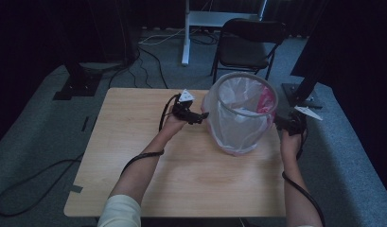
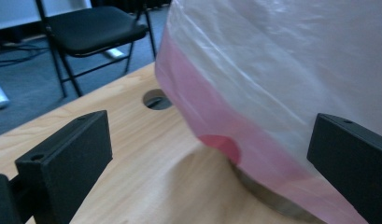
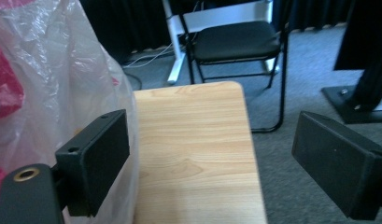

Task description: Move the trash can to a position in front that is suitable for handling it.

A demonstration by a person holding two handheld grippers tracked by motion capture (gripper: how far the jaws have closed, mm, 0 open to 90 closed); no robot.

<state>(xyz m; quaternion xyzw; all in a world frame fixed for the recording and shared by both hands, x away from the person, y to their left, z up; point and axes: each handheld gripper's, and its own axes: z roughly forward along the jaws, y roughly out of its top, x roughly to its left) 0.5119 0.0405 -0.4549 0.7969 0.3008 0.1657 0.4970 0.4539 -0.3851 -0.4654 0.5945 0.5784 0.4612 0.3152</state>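
Note:
A round bin [image 1: 242, 113] lined with a thin white and pink plastic bag stands on the right half of the wooden table [image 1: 148, 142]. My left gripper [image 1: 204, 115] is open just left of the bin, its tips close to the bag. In the left gripper view the bag [image 2: 272, 84] hangs over the bin's grey base [image 2: 268, 193] between and beyond the wide jaws. My right gripper [image 1: 277, 122] is open at the bin's right side. In the right gripper view the bag [image 3: 53, 88] lies against the left finger [image 3: 97, 158], with nothing clamped.
A black folding chair [image 1: 248, 45] stands behind the table, with a white desk leg [image 1: 186, 33] farther back. Black stand bases [image 1: 77, 85] sit on the grey carpet at both sides. A cable hole [image 2: 157, 99] marks the tabletop near the bin. Cables trail over the floor.

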